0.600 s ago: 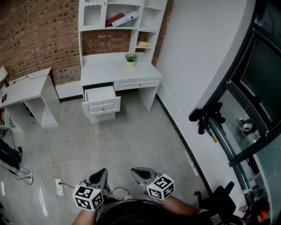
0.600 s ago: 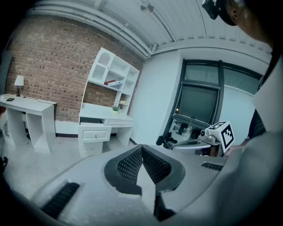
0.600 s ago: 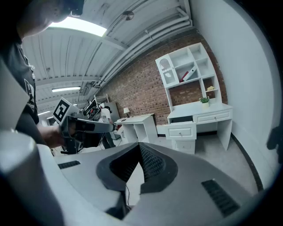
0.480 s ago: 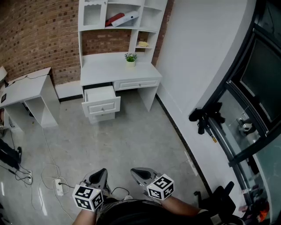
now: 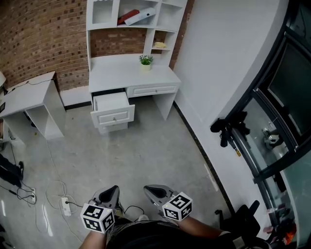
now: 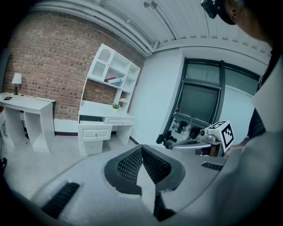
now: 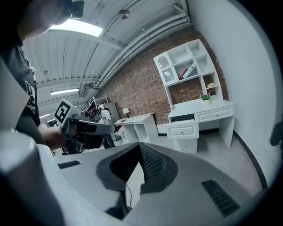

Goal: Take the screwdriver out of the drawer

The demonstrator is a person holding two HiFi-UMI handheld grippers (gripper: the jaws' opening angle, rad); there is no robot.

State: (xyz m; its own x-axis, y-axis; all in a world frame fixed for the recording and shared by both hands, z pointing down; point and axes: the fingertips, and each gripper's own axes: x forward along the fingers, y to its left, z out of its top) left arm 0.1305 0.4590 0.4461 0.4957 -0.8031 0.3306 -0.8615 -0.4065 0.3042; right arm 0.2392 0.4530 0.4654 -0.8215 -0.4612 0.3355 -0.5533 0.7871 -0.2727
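Observation:
A white desk (image 5: 127,74) stands against the brick wall at the far side of the room. Its left drawer (image 5: 112,108) is pulled open; I cannot see inside it, and no screwdriver shows in any view. My left gripper (image 5: 110,193) and right gripper (image 5: 154,191) are held low, close to my body, several steps from the desk. Both are shut with nothing between the jaws. The left gripper view shows the desk (image 6: 104,120) far off at the left, and the right gripper view shows the desk (image 7: 201,115) at the right.
A small potted plant (image 5: 146,62) stands on the desk under a white shelf unit (image 5: 133,14). A second white table (image 5: 30,97) is at the left. Cables and a power strip (image 5: 64,206) lie on the grey floor. A white wall and dark window frame (image 5: 262,112) run along the right.
The head view has shifted slightly, so the desk sits a little higher in the picture. Both grippers hold the same place and stay shut.

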